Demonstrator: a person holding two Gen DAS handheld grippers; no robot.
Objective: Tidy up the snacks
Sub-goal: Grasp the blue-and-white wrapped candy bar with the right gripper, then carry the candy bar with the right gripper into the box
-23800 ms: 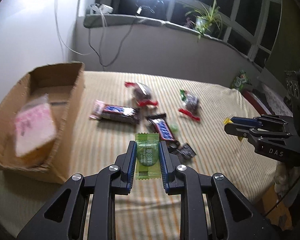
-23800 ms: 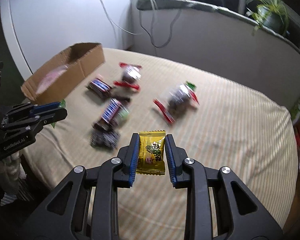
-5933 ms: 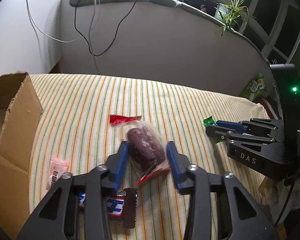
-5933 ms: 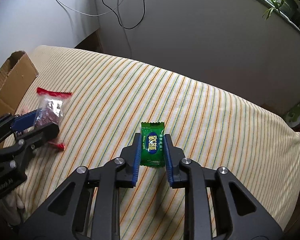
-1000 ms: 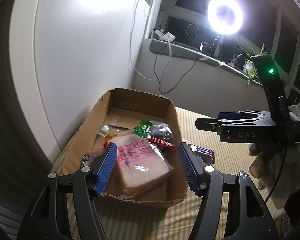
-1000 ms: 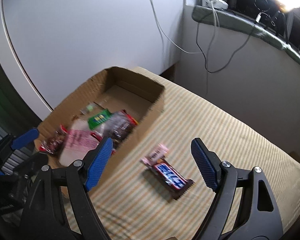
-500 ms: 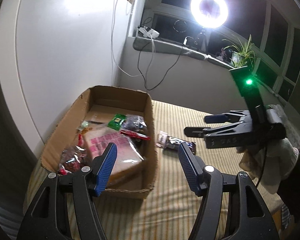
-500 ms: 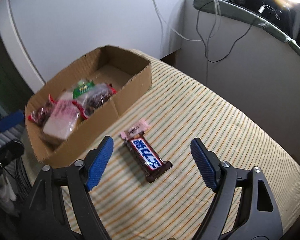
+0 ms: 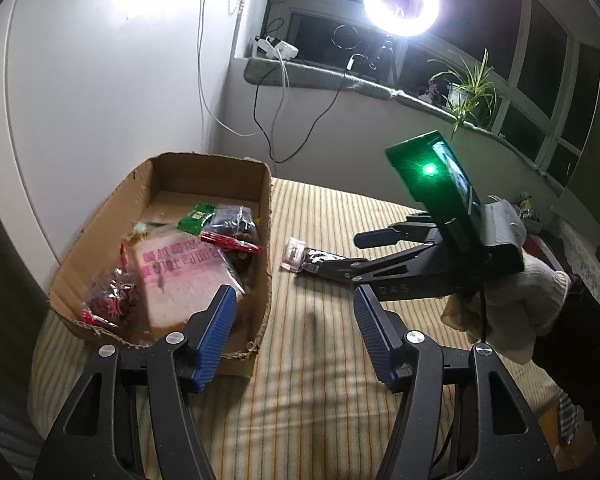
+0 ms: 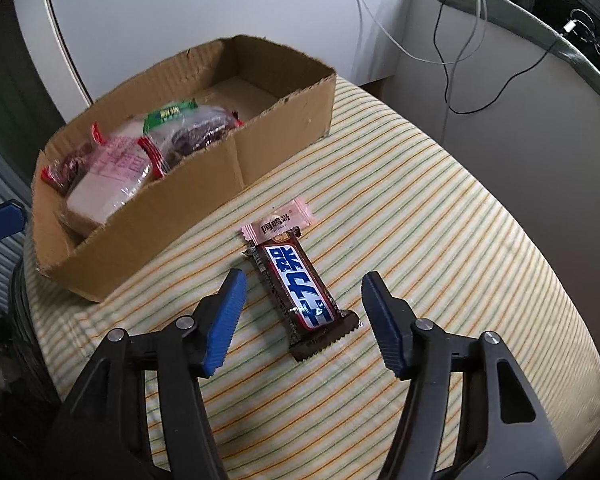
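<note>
1. My right claw (image 10: 302,304) gapes wide; its jaws have just been closing in, the chocolate bar (image 10: 300,294) between them, untouched.
2. The bar, centre frame on the striped cloth (image 10: 440,240): dark brown wrapper, blue-and-white lettering, crimped ends.
3. A pink candy (image 10: 278,224) touches its far end.
4. The cardboard box (image 10: 204,184), upper left, holds bagged snacks.
5. My left claw (image 9: 294,326) gapes, empty.

Home room: striped bedcover (image 9: 320,380), potted plant (image 9: 466,92) on windowsill (image 9: 340,80), ring light (image 9: 400,0).
</note>
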